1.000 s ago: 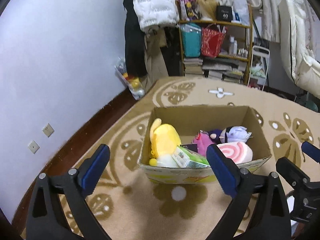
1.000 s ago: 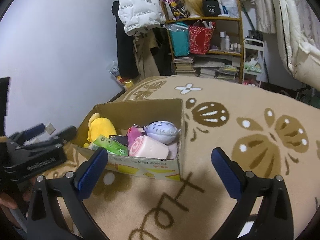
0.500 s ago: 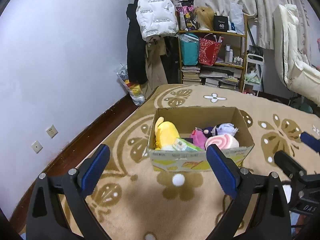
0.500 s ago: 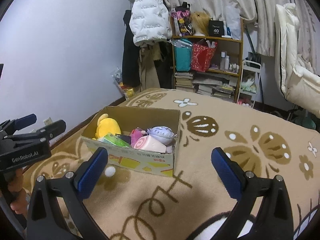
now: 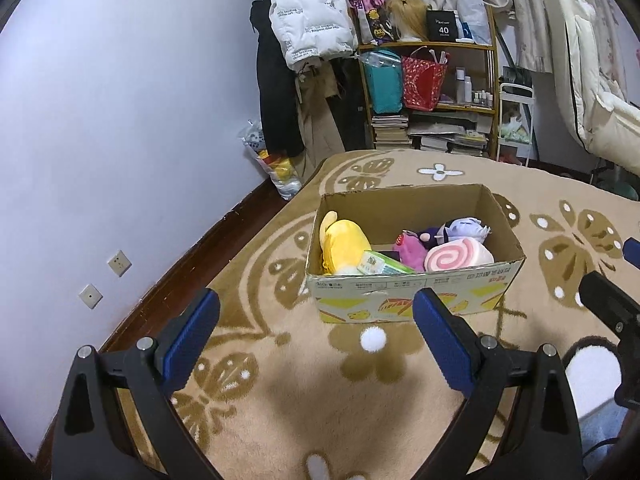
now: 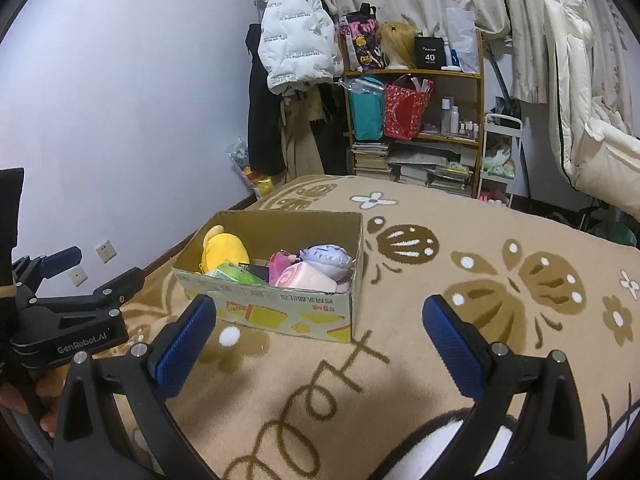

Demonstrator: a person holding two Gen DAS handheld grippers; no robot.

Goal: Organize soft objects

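An open cardboard box (image 5: pixel 412 292) (image 6: pixel 280 312) stands on the beige patterned carpet. It holds a yellow plush (image 5: pixel 344 246) (image 6: pixel 224 250), a green pack (image 5: pixel 382 264), a magenta plush (image 5: pixel 410 250), a pink swirl roll plush (image 5: pixel 456 254) (image 6: pixel 304 278) and a lilac round plush (image 5: pixel 464 228) (image 6: pixel 326 258). My left gripper (image 5: pixel 316 336) is open and empty, short of the box's front. My right gripper (image 6: pixel 320 336) is open and empty, in front of the box's right corner. The left gripper also shows in the right wrist view (image 6: pixel 76 276).
The carpet (image 6: pixel 500 280) spreads right of the box. A wall (image 5: pixel 120 120) with sockets runs along the left. A shelf (image 5: pixel 432 92) with bags and books, hanging coats (image 5: pixel 308 20) and a bag of toys (image 5: pixel 276 168) stand behind. White bedding (image 6: pixel 592 128) is at right.
Both grippers have pulled back and up from the box, which now looks smaller and farther. Both stay open and empty.
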